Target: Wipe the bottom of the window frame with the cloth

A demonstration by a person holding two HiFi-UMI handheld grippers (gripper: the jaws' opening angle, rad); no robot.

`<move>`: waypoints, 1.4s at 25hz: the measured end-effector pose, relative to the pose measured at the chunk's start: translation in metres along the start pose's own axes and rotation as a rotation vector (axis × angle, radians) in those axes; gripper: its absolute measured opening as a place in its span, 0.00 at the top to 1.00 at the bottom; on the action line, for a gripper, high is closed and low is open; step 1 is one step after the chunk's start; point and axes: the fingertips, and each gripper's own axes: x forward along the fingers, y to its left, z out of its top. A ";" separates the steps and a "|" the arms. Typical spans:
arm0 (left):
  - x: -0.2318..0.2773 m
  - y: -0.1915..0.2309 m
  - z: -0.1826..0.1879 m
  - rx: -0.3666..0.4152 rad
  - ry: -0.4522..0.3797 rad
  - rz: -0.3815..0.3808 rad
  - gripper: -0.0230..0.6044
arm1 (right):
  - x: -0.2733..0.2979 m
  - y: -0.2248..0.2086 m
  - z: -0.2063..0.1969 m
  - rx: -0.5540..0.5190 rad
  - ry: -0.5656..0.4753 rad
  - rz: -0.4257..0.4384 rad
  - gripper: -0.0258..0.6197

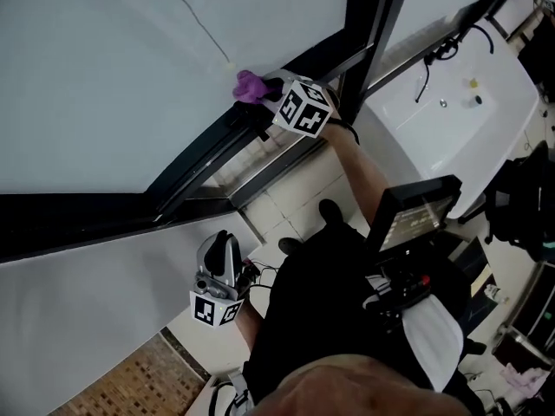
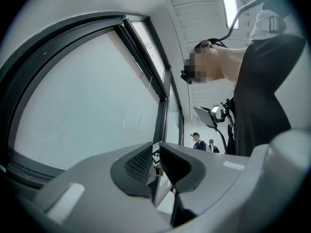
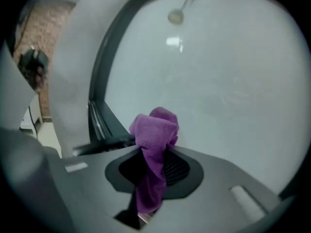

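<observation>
A purple cloth (image 1: 250,86) is bunched in my right gripper (image 1: 265,91), which is shut on it and holds it against the dark bottom rail of the window frame (image 1: 204,161), next to the glass. In the right gripper view the cloth (image 3: 156,129) sticks up between the jaws of the right gripper (image 3: 154,157), with the frame rail (image 3: 98,118) just behind. My left gripper (image 1: 221,243) hangs low by the person's leg, away from the window. In its own view the left gripper (image 2: 156,161) has its jaws together with nothing between them.
A white basin (image 1: 451,115) with a dark tap stands at the right. A screen (image 1: 418,211) is strapped to the person's chest. Pale floor tiles (image 1: 286,206) lie under the window, brown paving (image 1: 139,380) at lower left. Two people (image 2: 197,141) stand far off.
</observation>
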 end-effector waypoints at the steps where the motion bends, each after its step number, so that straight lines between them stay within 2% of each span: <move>1: -0.001 0.001 -0.001 -0.003 -0.001 0.007 0.89 | -0.003 0.017 0.012 -0.040 -0.034 0.044 0.85; 3: -0.003 0.002 -0.001 0.000 -0.004 0.020 0.89 | -0.003 0.058 0.001 -0.210 0.027 0.157 0.85; 4: -0.004 0.003 0.000 0.004 -0.006 0.024 0.89 | -0.008 0.079 -0.013 -0.278 0.076 0.242 0.85; 6: -0.009 0.007 0.002 0.008 -0.010 0.036 0.89 | -0.039 0.117 -0.038 -0.330 0.099 0.443 0.85; 7: -0.012 0.010 0.002 0.005 -0.011 0.045 0.89 | -0.056 0.128 -0.043 -0.327 0.070 0.514 0.85; 8: -0.015 0.014 0.001 0.000 -0.011 0.053 0.89 | -0.070 0.128 -0.044 -0.304 0.025 0.540 0.85; 9: -0.016 0.017 -0.001 -0.007 -0.011 0.059 0.89 | -0.075 0.115 -0.039 -0.260 -0.027 0.506 0.85; 10: -0.016 0.019 -0.002 -0.014 -0.012 0.060 0.89 | -0.071 0.090 -0.032 -0.202 -0.070 0.410 0.85; 12: -0.012 0.017 -0.005 -0.024 -0.012 0.047 0.89 | -0.043 0.026 -0.012 -0.083 -0.113 0.135 0.85; 13: -0.009 0.014 -0.005 -0.025 -0.012 0.037 0.89 | -0.025 0.003 -0.002 -0.045 -0.121 0.033 0.85; 14: -0.005 0.011 -0.005 -0.024 -0.011 0.025 0.89 | -0.005 -0.007 0.005 -0.031 -0.121 -0.014 0.85; 18: 0.005 -0.001 0.000 0.000 -0.006 -0.007 0.89 | 0.046 0.007 -0.014 -0.046 -0.001 0.041 0.85; 20: 0.002 0.001 0.002 0.003 -0.002 0.002 0.89 | 0.040 -0.008 -0.039 -0.045 0.122 -0.036 0.85; 22: -0.004 0.006 0.000 -0.011 0.004 0.023 0.89 | 0.039 -0.018 -0.052 -0.107 0.214 -0.129 0.85; 23: -0.006 0.008 -0.003 -0.020 0.007 0.032 0.89 | 0.044 -0.016 -0.049 -0.123 0.203 -0.134 0.85; 25: -0.007 0.009 -0.006 -0.027 0.009 0.040 0.89 | 0.053 -0.008 -0.045 -0.111 0.172 -0.082 0.87; 27: -0.005 0.007 -0.004 -0.021 0.004 0.033 0.89 | 0.047 -0.016 -0.059 -0.075 0.225 -0.059 0.87; 29: -0.004 0.008 -0.002 -0.017 -0.002 0.026 0.89 | 0.029 -0.039 -0.078 -0.095 0.356 -0.164 0.86; 30: -0.003 0.009 -0.002 -0.019 -0.005 0.025 0.89 | 0.023 -0.044 -0.079 -0.109 0.379 -0.208 0.85; 31: -0.003 0.009 -0.003 -0.022 -0.007 0.024 0.89 | 0.022 -0.040 -0.070 -0.106 0.340 -0.204 0.85; 33: -0.002 0.010 -0.005 -0.030 -0.009 0.027 0.89 | 0.035 -0.014 -0.045 -0.084 0.198 -0.097 0.85; 35: 0.000 0.007 -0.005 -0.031 -0.011 0.023 0.89 | 0.045 -0.006 -0.047 -0.065 0.151 -0.044 0.86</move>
